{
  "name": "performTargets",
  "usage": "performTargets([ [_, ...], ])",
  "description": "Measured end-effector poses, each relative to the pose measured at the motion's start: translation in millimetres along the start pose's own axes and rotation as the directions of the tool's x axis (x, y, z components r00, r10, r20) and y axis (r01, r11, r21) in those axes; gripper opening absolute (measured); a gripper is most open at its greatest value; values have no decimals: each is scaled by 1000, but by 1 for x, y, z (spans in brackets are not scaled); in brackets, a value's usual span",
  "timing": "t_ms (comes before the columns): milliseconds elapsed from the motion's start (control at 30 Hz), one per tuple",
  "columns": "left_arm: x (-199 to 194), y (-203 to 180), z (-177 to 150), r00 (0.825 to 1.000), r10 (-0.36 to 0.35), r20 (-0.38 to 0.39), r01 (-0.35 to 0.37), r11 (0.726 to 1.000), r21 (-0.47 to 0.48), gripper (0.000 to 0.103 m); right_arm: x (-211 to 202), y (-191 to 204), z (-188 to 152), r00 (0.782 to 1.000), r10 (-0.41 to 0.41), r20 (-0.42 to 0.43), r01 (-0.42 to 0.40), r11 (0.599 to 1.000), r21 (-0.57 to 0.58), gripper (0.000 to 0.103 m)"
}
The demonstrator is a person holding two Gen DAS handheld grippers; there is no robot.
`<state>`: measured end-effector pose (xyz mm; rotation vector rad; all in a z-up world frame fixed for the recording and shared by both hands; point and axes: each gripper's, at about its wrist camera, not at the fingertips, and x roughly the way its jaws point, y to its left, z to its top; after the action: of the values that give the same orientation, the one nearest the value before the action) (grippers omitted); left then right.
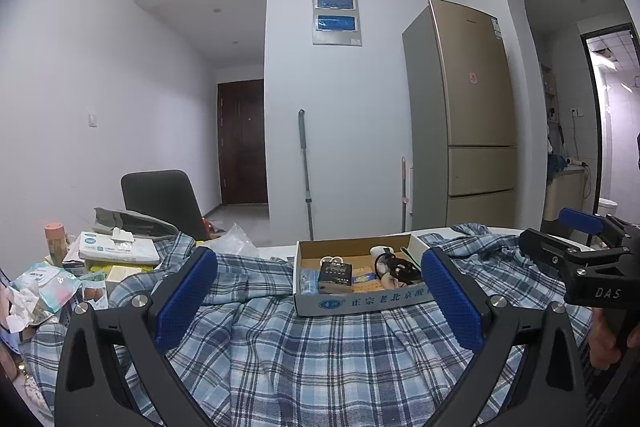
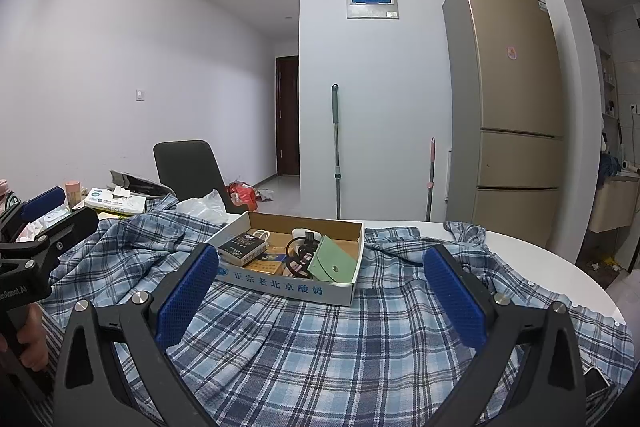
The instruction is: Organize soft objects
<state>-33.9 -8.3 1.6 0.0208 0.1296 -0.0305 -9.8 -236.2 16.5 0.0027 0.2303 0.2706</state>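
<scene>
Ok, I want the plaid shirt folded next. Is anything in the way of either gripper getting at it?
Nothing blocks either gripper; both hover open over the plaid shirt. But a cardboard box of small items sits on the shirt's middle and would hinder folding.

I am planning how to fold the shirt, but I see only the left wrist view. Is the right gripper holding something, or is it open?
Observer: The right gripper is open and empty, above the plaid shirt.
Operator: Is there something soft in the box that I cannot see?
Observer: Yes, a green pouch leans at the right end of the cardboard box.
Operator: Does the shirt hang over the table on the right?
Observer: Farther back the white table shows bare beyond the shirt. Nearer, the buttoned edge reaches the rim, and I cannot tell whether it hangs over.
</scene>
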Motion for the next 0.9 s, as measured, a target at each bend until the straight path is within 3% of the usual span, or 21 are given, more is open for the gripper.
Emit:
performTargets([
  [900, 4, 3, -4, 1000, 3, -22, -4, 1000, -14, 103, 1, -4, 1, 1000, 3, -8, -3, 1000, 16, 103],
])
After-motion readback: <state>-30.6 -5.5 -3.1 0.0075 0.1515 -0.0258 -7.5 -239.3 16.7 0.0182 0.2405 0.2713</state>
